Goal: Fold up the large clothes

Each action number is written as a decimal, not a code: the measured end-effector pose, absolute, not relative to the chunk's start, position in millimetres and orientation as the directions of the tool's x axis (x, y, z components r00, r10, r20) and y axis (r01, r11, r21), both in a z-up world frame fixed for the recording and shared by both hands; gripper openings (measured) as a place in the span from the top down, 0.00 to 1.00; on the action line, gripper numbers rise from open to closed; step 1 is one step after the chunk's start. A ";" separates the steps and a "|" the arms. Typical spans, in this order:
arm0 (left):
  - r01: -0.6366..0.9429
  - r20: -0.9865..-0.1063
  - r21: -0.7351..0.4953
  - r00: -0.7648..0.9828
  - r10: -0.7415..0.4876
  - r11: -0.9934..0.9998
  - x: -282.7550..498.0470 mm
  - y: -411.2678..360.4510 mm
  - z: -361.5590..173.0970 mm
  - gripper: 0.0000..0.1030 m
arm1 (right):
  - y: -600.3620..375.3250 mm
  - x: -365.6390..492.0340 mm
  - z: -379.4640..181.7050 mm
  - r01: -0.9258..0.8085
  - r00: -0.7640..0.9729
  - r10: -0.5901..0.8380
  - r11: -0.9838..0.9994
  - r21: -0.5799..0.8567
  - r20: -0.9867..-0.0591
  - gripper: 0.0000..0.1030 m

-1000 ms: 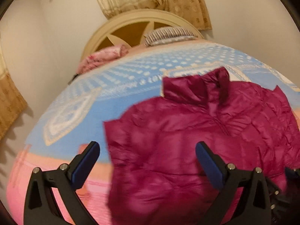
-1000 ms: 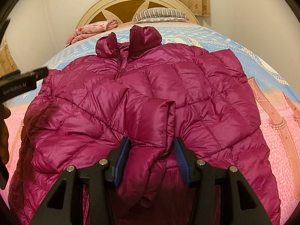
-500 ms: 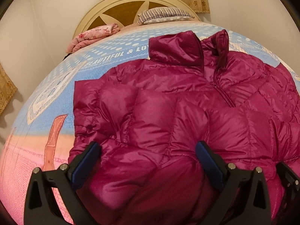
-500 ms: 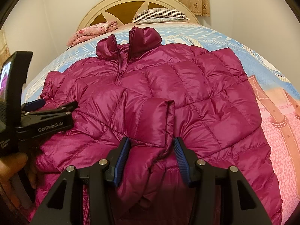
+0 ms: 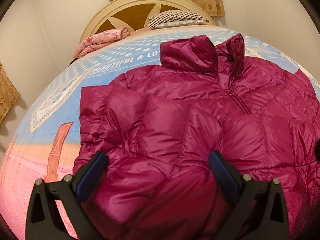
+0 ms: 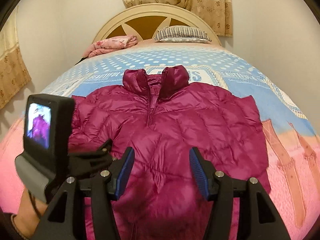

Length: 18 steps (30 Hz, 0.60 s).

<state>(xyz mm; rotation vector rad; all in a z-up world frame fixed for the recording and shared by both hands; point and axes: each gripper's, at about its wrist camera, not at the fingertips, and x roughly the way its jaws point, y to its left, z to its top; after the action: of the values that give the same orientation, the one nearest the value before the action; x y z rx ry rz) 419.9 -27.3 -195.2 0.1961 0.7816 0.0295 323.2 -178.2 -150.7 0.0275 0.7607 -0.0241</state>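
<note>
A magenta puffer jacket [image 5: 180,120] [image 6: 180,116] lies front up on the bed, collar toward the headboard, with both sleeves folded in over its chest. My left gripper [image 5: 158,156] hovers low over the jacket's left side, its jaws wide open and its blue pads clear of the fabric. In the right wrist view the left gripper [image 6: 104,152] shows at the left with its small screen, held by a hand. My right gripper [image 6: 162,152] hangs above the lower front. Its jaws are opening, and nothing is pressed between them; the folded sleeve lies below.
The bed carries a blue and pink blanket [image 6: 280,104]. A striped pillow [image 6: 182,33] and a folded pink floral quilt [image 6: 112,44] sit by the cream headboard [image 6: 148,14]. Curtains hang behind and at the left. Bare blanket lies either side of the jacket.
My right gripper let go of the folded sleeve, opened and rose back from the jacket. My left gripper sank toward the jacket's left side, then held still.
</note>
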 end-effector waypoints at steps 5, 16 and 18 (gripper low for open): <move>0.046 -0.694 0.190 0.712 0.102 0.981 419.0 -29.0 -195.0 0.00 | -187.3 332.2 -187.5 0.040 0.671 0.003 0.998 0.039 -0.742 0.44; 0.071 -0.743 0.152 0.666 0.067 0.986 427.0 -24.9 -188.8 0.00 | -184.5 328.8 -204.4 0.023 0.672 -0.027 1.000 -0.016 -0.740 0.42; 0.076 -0.731 0.162 0.679 0.067 0.984 430.8 -24.5 -180.9 0.00 | -185.9 328.8 -204.8 0.024 0.673 -0.023 1.000 -0.009 -0.739 0.42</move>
<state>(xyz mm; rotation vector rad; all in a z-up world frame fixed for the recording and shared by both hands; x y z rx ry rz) 430.8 -24.5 -180.9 0.1851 0.8251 -0.0052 328.8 -185.9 -204.8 0.0016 0.8321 -0.0263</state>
